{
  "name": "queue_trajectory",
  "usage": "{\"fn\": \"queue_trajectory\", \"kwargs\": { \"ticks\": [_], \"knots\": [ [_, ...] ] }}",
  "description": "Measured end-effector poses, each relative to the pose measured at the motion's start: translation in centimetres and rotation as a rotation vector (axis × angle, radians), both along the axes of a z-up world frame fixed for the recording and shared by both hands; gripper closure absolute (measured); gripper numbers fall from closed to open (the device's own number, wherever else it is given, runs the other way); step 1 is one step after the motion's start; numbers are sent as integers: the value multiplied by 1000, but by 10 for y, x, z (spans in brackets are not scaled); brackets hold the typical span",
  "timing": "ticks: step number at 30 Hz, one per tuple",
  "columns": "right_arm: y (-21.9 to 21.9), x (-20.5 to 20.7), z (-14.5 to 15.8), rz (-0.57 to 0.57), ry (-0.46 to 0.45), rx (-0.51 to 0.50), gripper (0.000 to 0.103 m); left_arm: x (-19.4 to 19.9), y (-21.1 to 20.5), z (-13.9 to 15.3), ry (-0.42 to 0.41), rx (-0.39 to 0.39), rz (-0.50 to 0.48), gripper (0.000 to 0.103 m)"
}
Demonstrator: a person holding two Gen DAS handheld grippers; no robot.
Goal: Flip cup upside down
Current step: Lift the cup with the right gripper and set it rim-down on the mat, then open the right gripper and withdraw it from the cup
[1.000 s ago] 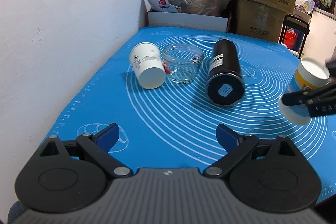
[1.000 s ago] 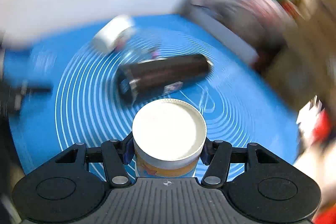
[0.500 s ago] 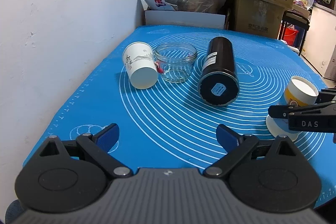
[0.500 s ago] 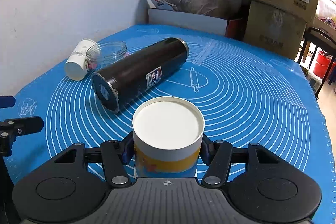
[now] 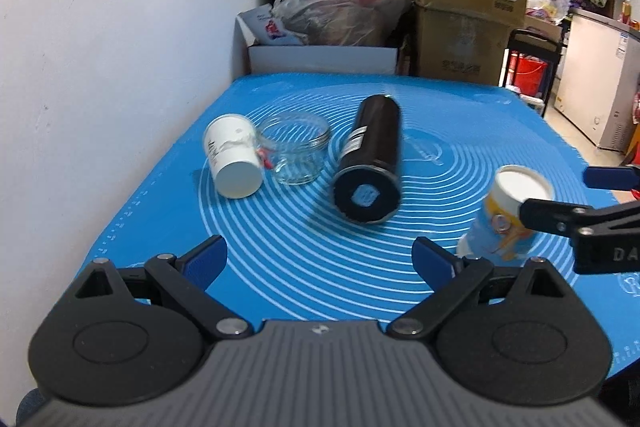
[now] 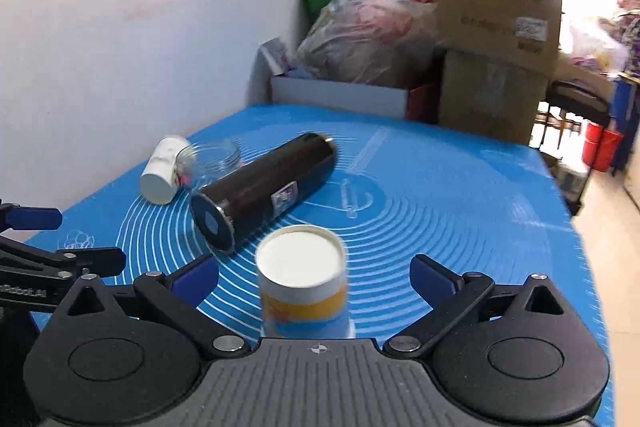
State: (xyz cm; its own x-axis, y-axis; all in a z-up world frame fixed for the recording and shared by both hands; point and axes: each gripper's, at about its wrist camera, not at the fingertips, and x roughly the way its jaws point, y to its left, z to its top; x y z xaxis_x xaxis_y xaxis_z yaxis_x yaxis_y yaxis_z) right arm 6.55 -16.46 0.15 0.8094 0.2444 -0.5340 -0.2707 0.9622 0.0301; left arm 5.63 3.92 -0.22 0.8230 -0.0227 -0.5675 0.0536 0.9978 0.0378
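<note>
The cup (image 6: 302, 287) stood base-up on the blue mat (image 6: 440, 211), at twelve o'clock between the wide-spread, empty right gripper (image 6: 314, 277), so only withdrawal seemingly remained; the left gripper (image 5: 320, 259) was likewise wide and empty.

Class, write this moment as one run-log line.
cup: upside down on mat | right hand-held gripper: open around cup, not touching | left hand-held gripper: open, holding nothing
</note>
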Motion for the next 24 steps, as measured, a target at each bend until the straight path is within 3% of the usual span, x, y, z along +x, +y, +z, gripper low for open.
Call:
{"fn": "queue_trajectory", "kwargs": {
  "ticks": [5,11,24],
  "knots": [
    [-14,-30,11,-129,-19,-95,0,-10,-14,4,-6,-4,-32,5],
    [-39,-57,7,-211,19,17,0,-24,-29,2,3,-2,-74,5],
    [-41,-88,1,-192,32,58,0,-49,-41,-4,22,10,-125,5]
  ]
}}
